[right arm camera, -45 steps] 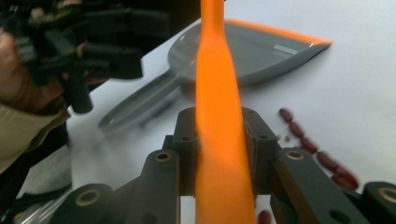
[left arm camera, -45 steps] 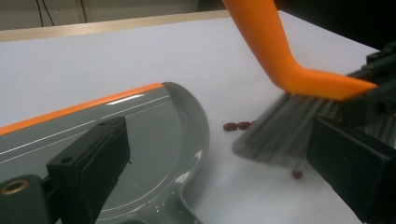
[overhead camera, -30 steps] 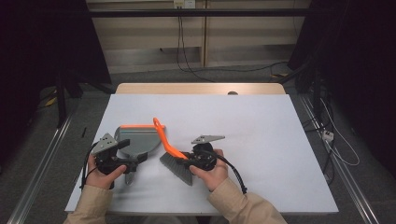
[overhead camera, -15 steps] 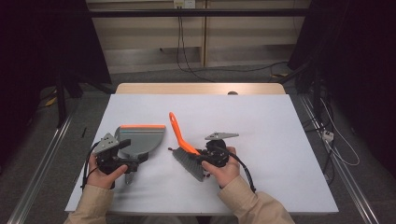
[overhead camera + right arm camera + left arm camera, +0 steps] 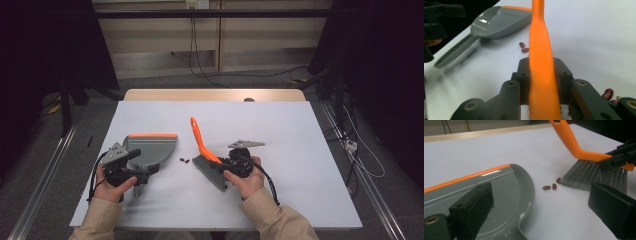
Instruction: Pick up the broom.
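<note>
A grey dustpan [image 5: 151,148] with an orange front lip lies on the white table [image 5: 300,150], its handle pointing toward the near edge. My left gripper [image 5: 142,169] hovers open over the pan's rear, jaws wide apart [image 5: 541,212]. My right gripper [image 5: 227,164] is shut on the orange handle of a hand brush [image 5: 199,137]; the handle [image 5: 540,50] sits clamped between the jaws [image 5: 541,75]. The grey bristles [image 5: 586,173] rest on the table right of the pan. Three dark red beans [image 5: 550,186] lie between bristles and pan [image 5: 184,160]. More beans [image 5: 608,93] lie beside the brush.
A wooden strip [image 5: 215,95] borders the table's far edge. Cables [image 5: 200,70] run across the floor beyond it, and metal rails [image 5: 45,170] flank the table. Bare white surface stretches to the right and far side.
My right gripper has carried the brush rightward, away from the dustpan's mouth. Beans now show on the table between brush and pan. The left gripper has stayed put.
</note>
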The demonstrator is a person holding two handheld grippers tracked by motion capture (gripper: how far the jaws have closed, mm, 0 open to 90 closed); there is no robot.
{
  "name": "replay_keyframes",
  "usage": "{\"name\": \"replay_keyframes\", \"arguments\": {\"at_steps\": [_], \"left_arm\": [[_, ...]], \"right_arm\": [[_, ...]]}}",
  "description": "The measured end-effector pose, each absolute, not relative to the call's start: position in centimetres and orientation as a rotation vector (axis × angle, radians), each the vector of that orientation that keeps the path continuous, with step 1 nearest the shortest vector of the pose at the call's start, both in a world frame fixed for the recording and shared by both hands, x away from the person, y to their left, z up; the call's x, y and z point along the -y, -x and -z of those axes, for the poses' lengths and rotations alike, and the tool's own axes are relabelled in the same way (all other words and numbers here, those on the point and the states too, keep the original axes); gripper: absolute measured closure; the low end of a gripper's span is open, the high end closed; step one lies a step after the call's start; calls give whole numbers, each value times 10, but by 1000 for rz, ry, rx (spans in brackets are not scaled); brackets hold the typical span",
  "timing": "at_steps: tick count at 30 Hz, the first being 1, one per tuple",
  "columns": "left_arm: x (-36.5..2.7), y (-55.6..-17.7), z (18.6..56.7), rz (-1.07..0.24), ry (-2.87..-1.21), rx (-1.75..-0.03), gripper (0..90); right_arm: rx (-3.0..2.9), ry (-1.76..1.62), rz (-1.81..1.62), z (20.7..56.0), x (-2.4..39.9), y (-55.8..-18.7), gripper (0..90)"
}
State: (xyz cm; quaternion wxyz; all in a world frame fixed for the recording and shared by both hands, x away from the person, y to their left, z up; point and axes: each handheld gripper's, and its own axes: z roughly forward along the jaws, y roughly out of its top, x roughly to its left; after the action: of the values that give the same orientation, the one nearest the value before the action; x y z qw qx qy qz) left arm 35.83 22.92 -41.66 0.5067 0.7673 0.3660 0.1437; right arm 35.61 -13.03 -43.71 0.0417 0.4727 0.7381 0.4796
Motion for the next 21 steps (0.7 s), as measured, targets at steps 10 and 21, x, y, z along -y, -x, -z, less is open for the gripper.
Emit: {"name": "replay_keyframes", "arguments": {"at_steps": [10, 21], "left_arm": [[-229, -358, 416, -348, -1851, -877, 58], [-231, -357, 415, -348, -1842, -884, 58]], "right_arm": [[-2210, -1435, -1584, 423, 122, -358, 709], [-2292, -1428, -1577, 436, 69, -381, 709]]}}
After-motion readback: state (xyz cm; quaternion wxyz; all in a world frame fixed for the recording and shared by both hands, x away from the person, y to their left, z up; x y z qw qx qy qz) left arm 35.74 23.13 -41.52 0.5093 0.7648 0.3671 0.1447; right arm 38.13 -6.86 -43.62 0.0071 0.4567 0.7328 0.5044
